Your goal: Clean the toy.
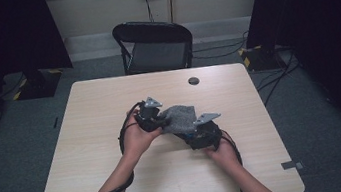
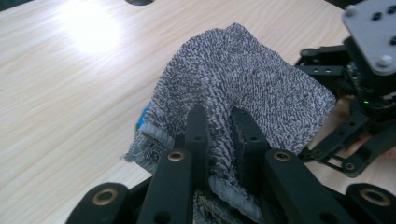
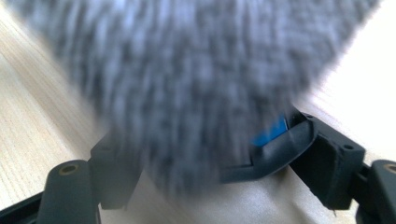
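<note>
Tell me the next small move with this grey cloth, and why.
Probably close the right gripper onto the grey cloth. The left gripper already pinches a fold, while the right jaws stand wide with cloth draped between them, above the table.

- The cloth (image 2: 243, 79) is a speckled grey-and-black knit with a paler grey hem.
- A blue patch (image 3: 271, 132) shows under the cloth.
- Both grippers are black, with grey plates.
- The desk (image 1: 108, 99) is pale wood grain.
- The chair (image 1: 154, 45) is black.
</note>
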The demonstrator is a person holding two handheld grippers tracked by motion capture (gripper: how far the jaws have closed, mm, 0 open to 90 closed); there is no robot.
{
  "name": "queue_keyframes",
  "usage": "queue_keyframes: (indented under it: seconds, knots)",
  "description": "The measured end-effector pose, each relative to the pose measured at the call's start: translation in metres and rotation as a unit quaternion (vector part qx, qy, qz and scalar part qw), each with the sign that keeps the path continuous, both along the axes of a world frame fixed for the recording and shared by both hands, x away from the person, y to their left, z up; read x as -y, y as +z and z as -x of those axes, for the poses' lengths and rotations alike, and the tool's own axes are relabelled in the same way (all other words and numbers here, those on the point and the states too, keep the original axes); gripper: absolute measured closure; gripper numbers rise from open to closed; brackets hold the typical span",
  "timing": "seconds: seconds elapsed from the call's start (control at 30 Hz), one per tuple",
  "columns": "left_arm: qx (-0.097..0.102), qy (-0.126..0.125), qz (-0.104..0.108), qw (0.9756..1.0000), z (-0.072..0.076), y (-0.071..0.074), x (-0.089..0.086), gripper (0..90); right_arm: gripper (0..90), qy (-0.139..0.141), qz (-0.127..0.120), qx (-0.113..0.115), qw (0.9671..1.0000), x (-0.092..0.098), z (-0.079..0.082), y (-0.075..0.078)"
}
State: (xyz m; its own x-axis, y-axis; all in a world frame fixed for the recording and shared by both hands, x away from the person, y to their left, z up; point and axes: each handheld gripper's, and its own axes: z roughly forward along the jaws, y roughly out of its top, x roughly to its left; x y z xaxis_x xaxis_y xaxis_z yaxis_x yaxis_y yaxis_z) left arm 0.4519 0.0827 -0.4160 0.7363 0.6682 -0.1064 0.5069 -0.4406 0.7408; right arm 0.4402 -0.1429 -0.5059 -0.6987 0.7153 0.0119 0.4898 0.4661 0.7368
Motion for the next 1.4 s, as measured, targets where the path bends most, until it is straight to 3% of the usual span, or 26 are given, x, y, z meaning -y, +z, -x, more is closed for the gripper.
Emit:
queue_keyframes:
  seconds: [0.3,0.63,0.8,1.13,1.4]
  knots:
    - [-0.004,-0.016,-0.012,0.9998,0.005,-0.011,0.013,78.6,23.2,0.0,0.0,0.0,1.0,0.0,0.0,0.0]
    - [-0.008,-0.03,-0.046,0.9985,0.005,-0.024,0.02,78.4,23.2,0.0,0.0,0.0,1.0,0.0,0.0,0.0]
    - [-0.012,-0.023,-0.054,0.9982,0.0,-0.029,0.021,78.4,23.2,0.0,0.0,0.0,1.0,0.0,0.0,0.0]
    - [0.0,-0.014,-0.072,0.9973,-0.009,-0.029,0.024,78.4,23.2,0.0,0.0,0.0,1.0,0.0,0.0,0.0]
    - [-0.006,-0.004,-0.074,0.9972,-0.017,-0.03,0.021,78.4,23.2,0.0,0.0,0.0,1.0,0.0,0.0,0.0]
